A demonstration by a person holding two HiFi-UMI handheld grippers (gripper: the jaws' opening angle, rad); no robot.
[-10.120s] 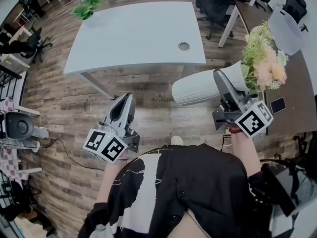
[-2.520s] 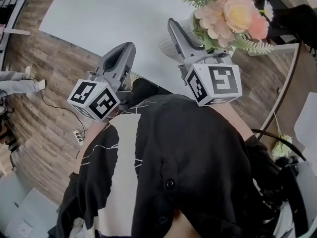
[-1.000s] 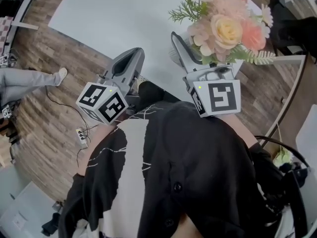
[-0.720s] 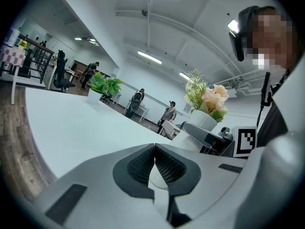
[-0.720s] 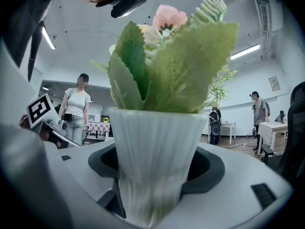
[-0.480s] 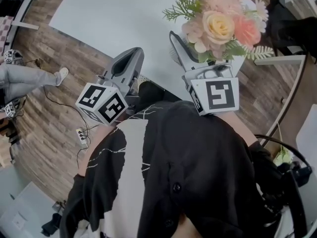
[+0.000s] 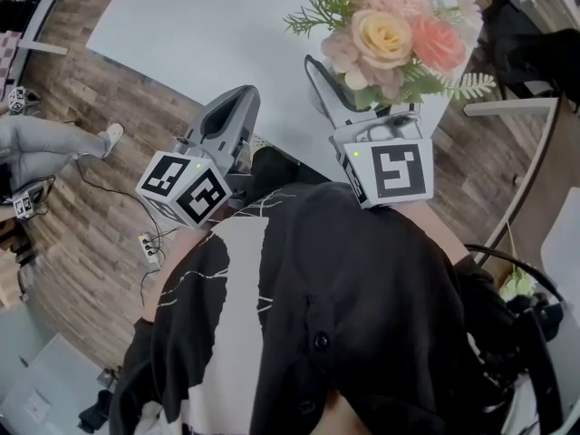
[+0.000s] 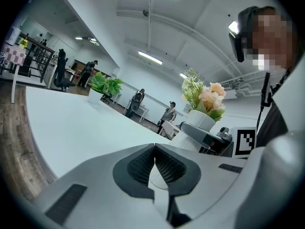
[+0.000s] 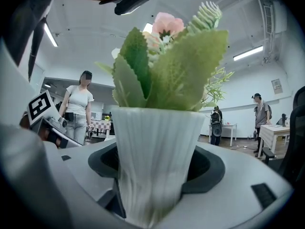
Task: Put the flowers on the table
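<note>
The white ribbed vase (image 9: 155, 142) of flowers (image 7: 385, 39) is pinched upright between the jaws of the right gripper (image 7: 328, 93), above the white table (image 7: 208, 34), while the left gripper (image 8: 153, 163) alongside is pressed together, empty.

Pink flowers (image 7: 385, 34) rise from the right tool (image 7: 332, 93) over the white table (image 7: 199, 25), left tool (image 7: 232, 116) alongside

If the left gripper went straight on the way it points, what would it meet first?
Probably the white table top: the left gripper, fingers shut, points out over it, slightly downward. Depth is unclear.
</note>
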